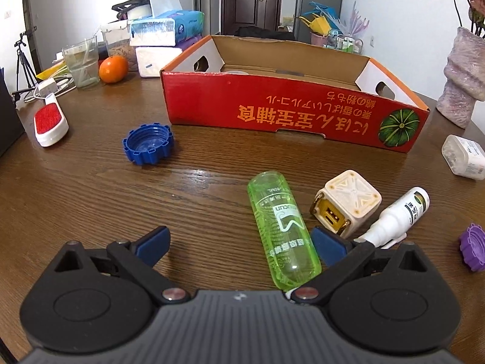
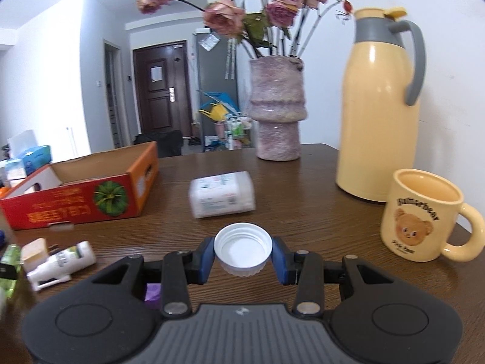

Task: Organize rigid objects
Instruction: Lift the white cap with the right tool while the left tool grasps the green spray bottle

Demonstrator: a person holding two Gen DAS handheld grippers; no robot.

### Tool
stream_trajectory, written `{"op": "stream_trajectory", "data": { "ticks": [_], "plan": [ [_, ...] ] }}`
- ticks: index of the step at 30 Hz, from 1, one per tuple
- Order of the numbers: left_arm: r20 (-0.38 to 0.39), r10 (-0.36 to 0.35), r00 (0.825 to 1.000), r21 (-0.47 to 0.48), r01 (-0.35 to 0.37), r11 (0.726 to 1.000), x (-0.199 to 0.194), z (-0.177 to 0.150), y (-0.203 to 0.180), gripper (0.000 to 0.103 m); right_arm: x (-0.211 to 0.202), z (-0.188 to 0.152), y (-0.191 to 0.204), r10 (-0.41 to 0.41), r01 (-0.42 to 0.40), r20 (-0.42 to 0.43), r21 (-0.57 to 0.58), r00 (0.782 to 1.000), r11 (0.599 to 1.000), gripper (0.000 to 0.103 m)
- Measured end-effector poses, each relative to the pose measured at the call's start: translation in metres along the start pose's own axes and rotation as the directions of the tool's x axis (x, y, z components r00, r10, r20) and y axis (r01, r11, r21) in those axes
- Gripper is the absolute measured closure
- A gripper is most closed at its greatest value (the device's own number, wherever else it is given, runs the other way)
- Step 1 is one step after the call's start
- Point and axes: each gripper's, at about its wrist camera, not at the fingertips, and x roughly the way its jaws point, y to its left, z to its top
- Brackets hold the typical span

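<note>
One white cap (image 2: 242, 250) pinched in the right hand-held gripper (image 2: 242, 257).

Red box (image 1: 272, 112), white cap (image 2: 242, 244)

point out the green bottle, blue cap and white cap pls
green bottle (image 1: 280, 230), left wrist view, mid-body on its label
blue cap (image 1: 148, 143), left wrist view, inner hollow
white cap (image 2: 242, 250), right wrist view, inside face, between the jaws

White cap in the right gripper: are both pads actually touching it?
Touching. The right wrist view shows the right gripper with both blue pads pressed against opposite sides of the white cap, open side up, no gap visible.
</note>
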Motion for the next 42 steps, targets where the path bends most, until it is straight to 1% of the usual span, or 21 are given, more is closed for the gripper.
{"op": "stream_trajectory", "data": {
  "ticks": [3,8,10,11,12,13,14,15,22,26,33,42],
  "plan": [
    [0.005,-0.015,1.0,0.009,0.015,1.0,-0.001,-0.001,-0.001,0.007,-0.005,-0.002,0.013,0.031,-0.031,0.007,-0.009,0.999,0.999,0.064],
    [0.013,-0.033,0.999,0.021,0.033,0.999,-0.003,-0.003,-0.003,0.024,-0.012,-0.006,0.035,0.075,-0.075,0.013,-0.028,0.997,0.997,0.064],
    [0.014,-0.062,0.998,0.022,0.062,0.998,-0.004,-0.003,-0.002,0.045,-0.014,-0.007,0.042,0.088,-0.087,0.013,-0.033,0.996,0.996,0.064],
    [0.017,-0.073,0.997,0.025,0.073,0.997,-0.005,-0.004,-0.003,0.05,-0.014,-0.007,0.045,0.094,-0.094,0.012,-0.032,0.995,0.995,0.064],
    [0.021,-0.084,0.996,0.035,0.083,0.996,-0.006,-0.004,-0.003,0.062,-0.015,-0.008,0.049,0.1,-0.1,0.011,-0.033,0.995,0.994,0.064],
    [0.023,-0.089,0.996,0.039,0.088,0.995,-0.007,-0.005,-0.004,0.067,-0.015,-0.008,0.051,0.105,-0.105,0.009,-0.035,0.994,0.994,0.064],
    [0.023,-0.088,0.996,0.041,0.087,0.995,-0.008,-0.006,-0.004,0.069,-0.015,-0.009,0.054,0.11,-0.11,0.007,-0.036,0.994,0.993,0.064],
    [0.022,-0.088,0.996,0.042,0.087,0.995,-0.008,-0.007,-0.003,0.07,-0.016,-0.009,0.057,0.115,-0.114,0.006,-0.037,0.993,0.993,0.064],
    [0.013,-0.124,0.992,0.017,0.124,0.992,-0.011,-0.007,0.006,0.071,-0.018,-0.014,0.079,0.152,-0.152,-0.005,-0.05,0.988,0.987,0.064],
    [0.011,-0.11,0.994,0.016,0.11,0.994,-0.012,-0.008,0.01,0.071,-0.02,-0.017,0.091,0.169,-0.17,-0.011,-0.064,0.986,0.983,0.064],
    [0.062,-0.132,0.989,0.027,0.131,0.991,-0.028,-0.007,0.016,0.071,-0.022,-0.021,0.112,0.199,-0.201,-0.029,-0.076,0.98,0.977,0.064],
    [0.091,-0.181,0.979,0.045,0.177,0.983,-0.045,-0.004,0.025,0.071,-0.024,-0.021,0.136,0.228,-0.231,-0.04,-0.082,0.973,0.97,0.064]
  ]
}}
